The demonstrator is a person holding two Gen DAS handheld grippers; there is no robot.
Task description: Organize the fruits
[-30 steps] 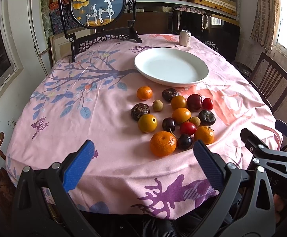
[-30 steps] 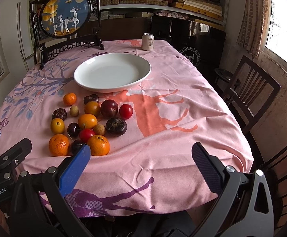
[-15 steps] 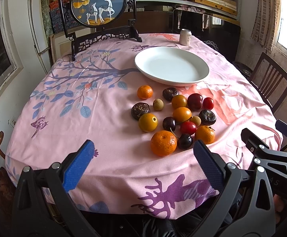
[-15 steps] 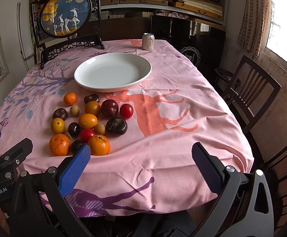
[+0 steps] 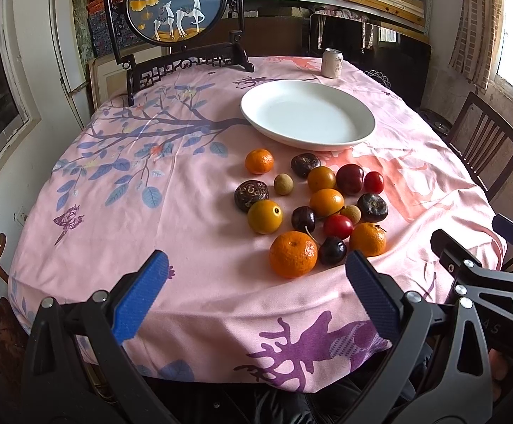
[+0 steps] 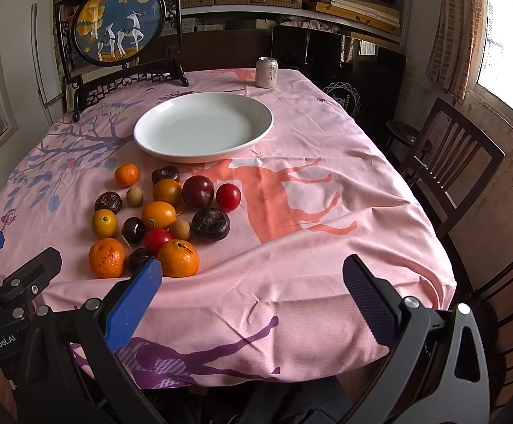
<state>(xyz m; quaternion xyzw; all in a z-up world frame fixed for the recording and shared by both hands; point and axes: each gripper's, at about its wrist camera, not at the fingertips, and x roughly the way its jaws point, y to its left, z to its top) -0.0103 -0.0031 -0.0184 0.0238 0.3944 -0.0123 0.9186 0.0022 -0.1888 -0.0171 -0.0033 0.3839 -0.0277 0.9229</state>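
Two hand-held grippers, left (image 5: 256,304) and right (image 6: 253,304), hang released, ribbed blue pads spread wide and holding nothing, at the worktop's (image 6: 327,265) near edge. Round, glossy fruits (image 5: 313,208) cluster on wrinkled pink cloth just in front of a smooth white oval plate (image 5: 307,118).

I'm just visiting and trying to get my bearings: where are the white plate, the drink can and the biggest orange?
white plate (image 6: 200,157), right wrist view, on its near rim.
drink can (image 5: 332,63), left wrist view, middle of its side.
biggest orange (image 5: 293,254), left wrist view, centre of its peel.
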